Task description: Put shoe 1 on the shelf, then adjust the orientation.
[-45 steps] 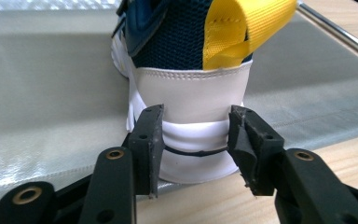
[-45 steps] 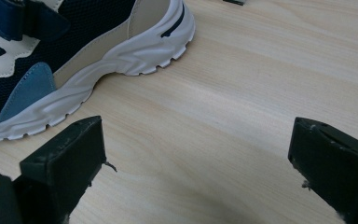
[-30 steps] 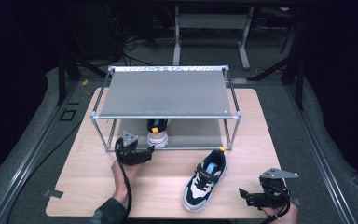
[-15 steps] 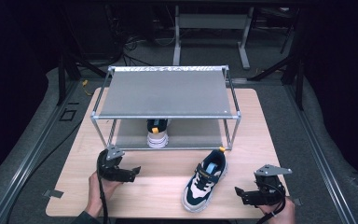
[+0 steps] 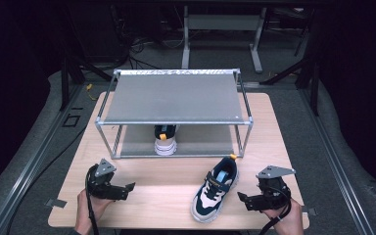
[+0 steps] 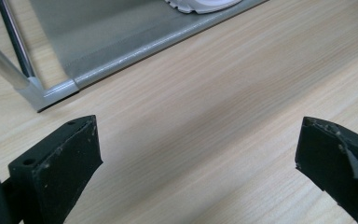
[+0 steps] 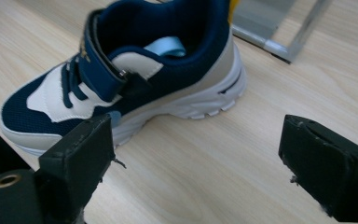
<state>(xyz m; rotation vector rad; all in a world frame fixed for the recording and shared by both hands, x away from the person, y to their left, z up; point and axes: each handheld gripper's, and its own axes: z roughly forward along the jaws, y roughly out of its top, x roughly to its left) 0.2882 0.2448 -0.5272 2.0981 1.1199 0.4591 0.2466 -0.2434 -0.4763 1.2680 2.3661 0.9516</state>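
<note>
A navy, white and grey shoe [image 5: 215,188] lies on the wooden table [image 5: 161,174] in front of the rack, toe toward the front edge. Its mate [image 5: 165,139] stands on the lower shelf of the metal rack [image 5: 176,98]. My left gripper [image 5: 126,189] hovers at the front left, apart from both shoes. Its jaws have just been opening and stand wide over bare wood [image 6: 198,140]. My right gripper [image 5: 242,200] is open just right of the near shoe. In the right gripper view that shoe [image 7: 135,70] lies ahead of the open jaws [image 7: 196,144], untouched.
The rack's lower shelf [image 6: 98,32] and a corner post [image 6: 9,65] stand close ahead of the left gripper, with the shelved shoe's white sole [image 6: 200,4] at the top edge. Dark floor and cables surround the table.
My left gripper has pulled back from the shoe under the rack to the table's front left. My right gripper has shifted slightly beside the near shoe.
</note>
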